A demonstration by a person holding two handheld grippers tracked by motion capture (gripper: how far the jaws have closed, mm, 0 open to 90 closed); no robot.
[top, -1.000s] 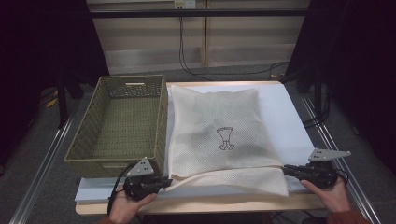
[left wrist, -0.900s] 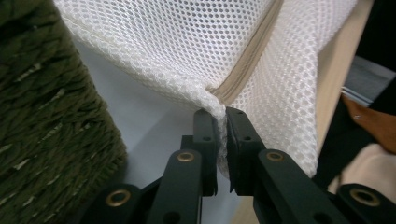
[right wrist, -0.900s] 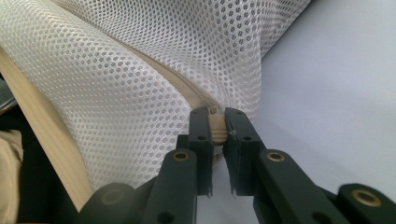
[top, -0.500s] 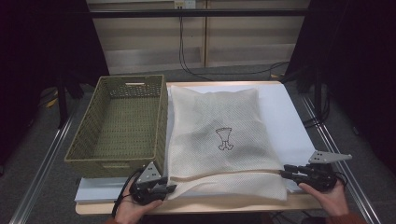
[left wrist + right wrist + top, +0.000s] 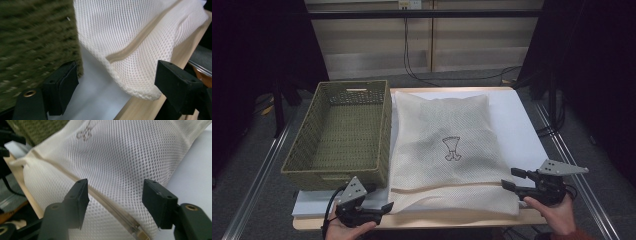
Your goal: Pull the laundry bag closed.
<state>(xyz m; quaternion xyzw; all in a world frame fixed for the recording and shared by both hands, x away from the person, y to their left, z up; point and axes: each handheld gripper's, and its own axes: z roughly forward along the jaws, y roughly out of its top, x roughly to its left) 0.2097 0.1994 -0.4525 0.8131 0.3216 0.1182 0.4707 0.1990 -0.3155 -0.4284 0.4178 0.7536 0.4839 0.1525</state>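
A cream mesh bag [image 5: 447, 145] with a small dark emblem lies flat on the white table top [image 5: 522, 125], its zipped near edge along the table's front. My left gripper [image 5: 387, 206] sits at the bag's near left corner [image 5: 140, 87]; its jaws have just been opening and stand apart, with the corner between them untouched. My right gripper [image 5: 511, 179] is at the near right corner, jaws also just opened wide, the mesh bag [image 5: 120, 165] and its zip ahead of them. Neither pair of pads presses on the fabric.
An olive woven basket [image 5: 343, 131] stands left of the bag, close to my left gripper; its wall [image 5: 35, 42] fills that gripper's left side. The wooden front edge [image 5: 437, 220] of the table runs below both hands. Metal rails flank the table.
Both grippers let go of the bag's near corners and their jaws spread. Each hand drew back a little from the bag. The bag's front edge now lies flat.
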